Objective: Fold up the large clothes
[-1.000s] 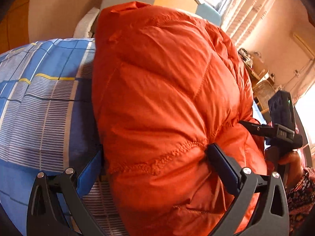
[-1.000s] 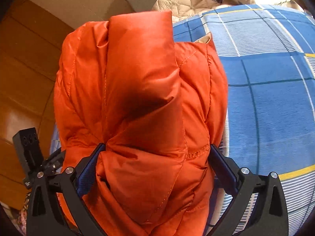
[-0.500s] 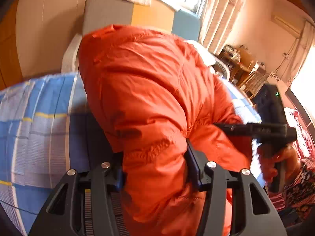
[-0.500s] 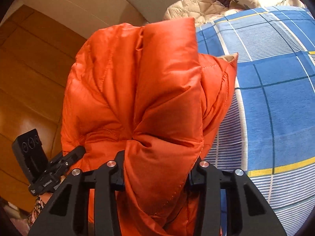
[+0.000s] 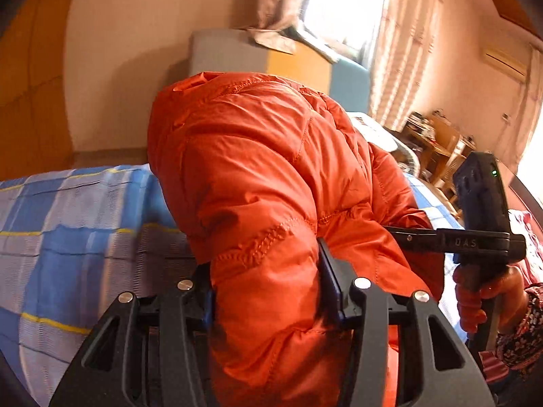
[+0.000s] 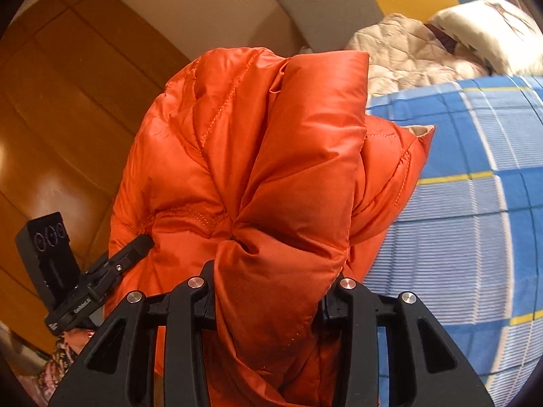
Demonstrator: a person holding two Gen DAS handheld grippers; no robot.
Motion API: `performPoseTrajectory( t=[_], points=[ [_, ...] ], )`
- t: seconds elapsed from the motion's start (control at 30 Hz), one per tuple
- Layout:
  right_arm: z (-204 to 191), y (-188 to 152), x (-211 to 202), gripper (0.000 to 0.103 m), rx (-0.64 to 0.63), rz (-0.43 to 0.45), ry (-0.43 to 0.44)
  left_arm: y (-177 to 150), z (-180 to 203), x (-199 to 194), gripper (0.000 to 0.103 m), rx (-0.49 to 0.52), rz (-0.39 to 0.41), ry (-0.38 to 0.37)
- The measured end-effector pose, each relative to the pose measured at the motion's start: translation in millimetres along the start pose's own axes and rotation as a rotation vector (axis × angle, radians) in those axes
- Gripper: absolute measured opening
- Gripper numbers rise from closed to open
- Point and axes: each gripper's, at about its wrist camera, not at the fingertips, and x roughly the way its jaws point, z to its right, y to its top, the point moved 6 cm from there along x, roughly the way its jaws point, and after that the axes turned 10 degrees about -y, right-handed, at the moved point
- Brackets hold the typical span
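An orange quilted puffer jacket point(image 5: 264, 183) fills the middle of both wrist views, bunched up and raised over a bed covered with a blue, white and yellow checked sheet point(image 5: 68, 237).

In the left wrist view, the left hand-held gripper point(image 5: 268, 285) has its two black fingers drawn in narrow and pressing on a thick fold of the jacket, near a stitched seam. The fabric bulges above and below the pinch. To the right, the right hand-held gripper point(image 5: 400, 234) reaches sideways into the jacket, its tips hidden by the fabric; a person's hand point(image 5: 485, 298) grips its handle, with a floral sleeve point(image 5: 522, 335) at the edge. Beyond the bed are a grey and yellow headboard point(image 5: 258, 57), a curtained bright window point(image 5: 339, 0) and blurred wooden furniture point(image 5: 437, 142) at far right.

In the right wrist view, the right hand-held gripper point(image 6: 268, 288) is likewise narrow and clamped on a gathered wad of the jacket point(image 6: 264, 156), which rises in puffy folds above its fingers. The left hand-held gripper point(image 6: 135, 247) enters from the near left, its tip against the jacket's side. The checked sheet point(image 6: 468, 220) lies to the right; at its far end sit a beige quilted garment point(image 6: 404, 51) and a pale pillow point(image 6: 488, 30). A wooden floor point(image 6: 61, 118) lies to the left
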Motion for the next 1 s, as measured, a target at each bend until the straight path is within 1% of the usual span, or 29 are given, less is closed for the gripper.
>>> performPoseTrajectory(
  t=[0.07, 0.13, 0.3, 0.47, 0.57, 0.67, 0.73, 0.8, 0.87, 0.93, 0.97, 1.0],
  points=[
    [-21, 3, 14, 0.038, -0.026, -0.007, -0.009, -5, -20, -8, 0.049, -0.028, 0.01, 0.022],
    [-33, 0, 23, 0.038, -0.047, -0.015, -0.022, -12, -39, -13, 0.049, -0.054, 0.012, 0.044],
    [-72, -6, 40, 0.038, -0.083, -0.015, -0.055, -27, -71, -13, 0.049, -0.11, 0.026, 0.058],
    [-84, -8, 38, 0.038, -0.114, -0.007, -0.097, -31, -77, -7, 0.049, -0.106, 0.037, 0.058],
    [-80, -11, 40, 0.038, -0.119, 0.009, -0.132, -37, -80, 1, 0.05, -0.086, 0.031, 0.062],
    [-78, -22, 42, 0.039, -0.109, 0.042, -0.191, -46, -89, 8, 0.056, -0.074, 0.009, 0.072],
    [-75, -29, 44, 0.044, -0.102, 0.068, -0.229, -53, -93, 11, 0.06, -0.072, 0.003, 0.078],
    [-71, -37, 48, 0.051, -0.109, 0.1, -0.279, -58, -93, 10, 0.065, -0.069, 0.008, 0.087],
    [-72, -45, 46, 0.054, -0.111, 0.124, -0.307, -61, -92, 9, 0.068, -0.062, 0.009, 0.101],
    [-76, -48, 43, 0.058, -0.113, 0.131, -0.332, -62, -93, 5, 0.074, -0.065, 0.015, 0.126],
    [-78, -49, 40, 0.062, -0.116, 0.134, -0.354, -62, -93, 3, 0.08, -0.067, 0.019, 0.146],
    [-80, -51, 38, 0.062, -0.118, 0.136, -0.366, -62, -93, 0, 0.082, -0.068, 0.021, 0.165]
  ],
)
